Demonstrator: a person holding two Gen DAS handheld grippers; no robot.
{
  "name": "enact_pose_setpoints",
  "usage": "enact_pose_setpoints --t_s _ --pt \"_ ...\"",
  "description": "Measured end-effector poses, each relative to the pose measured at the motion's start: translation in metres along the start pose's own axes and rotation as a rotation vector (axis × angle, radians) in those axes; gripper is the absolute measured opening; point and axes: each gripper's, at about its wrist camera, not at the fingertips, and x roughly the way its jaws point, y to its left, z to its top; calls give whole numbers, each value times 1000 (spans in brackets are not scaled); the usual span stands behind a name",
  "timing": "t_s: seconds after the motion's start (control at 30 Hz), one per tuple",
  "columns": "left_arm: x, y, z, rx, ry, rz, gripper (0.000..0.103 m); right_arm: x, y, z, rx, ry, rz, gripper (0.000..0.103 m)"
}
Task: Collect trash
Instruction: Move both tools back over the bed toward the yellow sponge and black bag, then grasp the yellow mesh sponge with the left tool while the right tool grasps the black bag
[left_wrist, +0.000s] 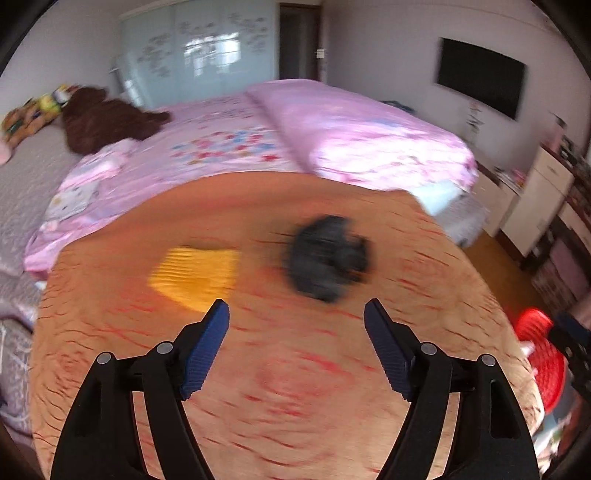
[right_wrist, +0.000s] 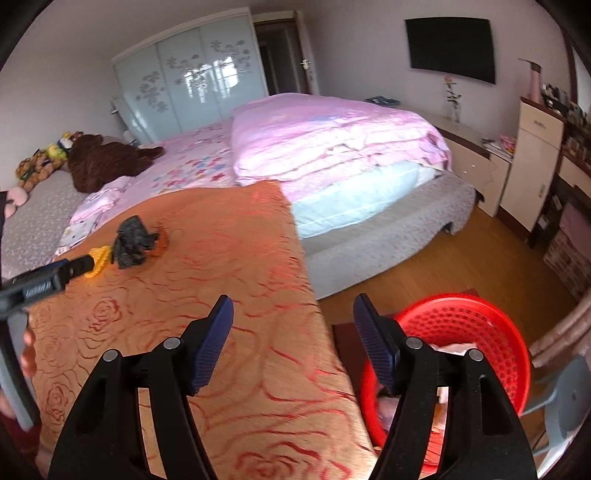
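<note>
Both grippers, left (left_wrist: 296, 314) and right (right_wrist: 293, 308), gape empty; blurred dark wad (left_wrist: 327, 258), perhaps trash, lies beyond the left's tips.

There are no words or numbers to read in these pictures. The wardrobe doors (right_wrist: 192, 79) show only flower shapes, and the pink bedding (right_wrist: 192, 166) shows only little coloured stars.

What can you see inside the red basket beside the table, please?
Looking into the red basket from the right wrist camera, something white and crumpled lies inside, probably paper. The right gripper, empty with its jaws apart, hides much of the basket's bottom, so anything else there cannot be made out.
</note>
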Motion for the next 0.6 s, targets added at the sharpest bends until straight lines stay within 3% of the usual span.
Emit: enact_pose_setpoints --t_s 0.2,0.33,0.5,0.6 --pt "20 59 15 -103 34 69 73 8 18 5 -16 12 38 66" --pt "36 74 19 -117 78 52 73 11 25 7 -19 16 57 66" --pt "47 63 18 -55 95 14 73 15 35 10 -22 19 70 66" --pt "55 54 15 9 99 38 73 17 40 11 -25 25 76 66"
